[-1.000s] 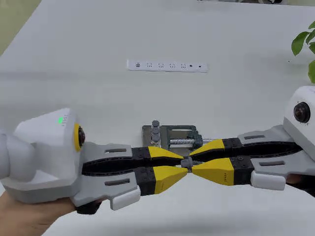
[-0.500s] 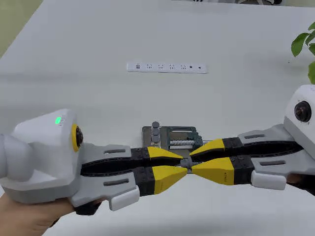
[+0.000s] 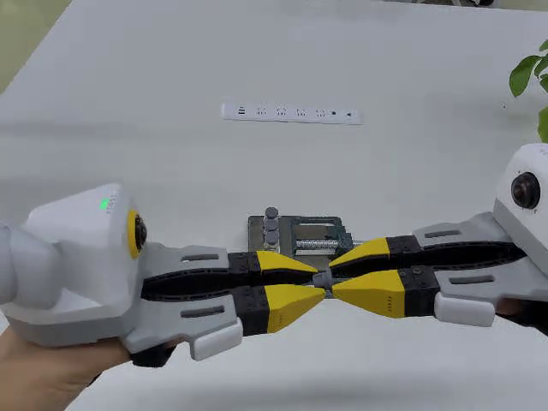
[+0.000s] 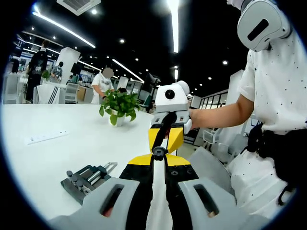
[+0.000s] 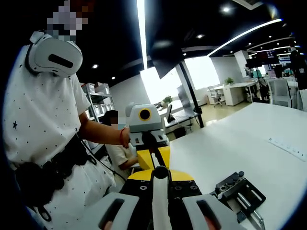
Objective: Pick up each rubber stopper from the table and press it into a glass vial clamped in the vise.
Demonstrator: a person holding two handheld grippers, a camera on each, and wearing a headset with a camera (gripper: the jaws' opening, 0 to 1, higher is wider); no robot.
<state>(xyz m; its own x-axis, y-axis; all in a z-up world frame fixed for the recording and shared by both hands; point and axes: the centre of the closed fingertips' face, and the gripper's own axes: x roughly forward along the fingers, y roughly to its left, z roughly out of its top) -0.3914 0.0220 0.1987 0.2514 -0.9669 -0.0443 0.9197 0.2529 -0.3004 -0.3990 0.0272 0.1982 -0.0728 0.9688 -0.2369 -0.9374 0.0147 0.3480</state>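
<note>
The small grey round rubber stopper [image 3: 324, 279] is grasped from both sides by the left tool [image 3: 319, 283] and right tool [image 3: 333, 276], which meet tip to tip, near the dark metal vise [image 3: 301, 231].

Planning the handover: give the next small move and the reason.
Probably open the left gripper: both grippers' jaws pinch the same small grey rubber stopper tip to tip, so releasing lets the right gripper carry it alone to the grey metal vise just behind.

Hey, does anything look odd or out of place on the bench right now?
One thing: the left gripper and right gripper meet tip to tip, both pinching one grey stopper in mid-air before the vise. Nothing spilled or askew.
</note>
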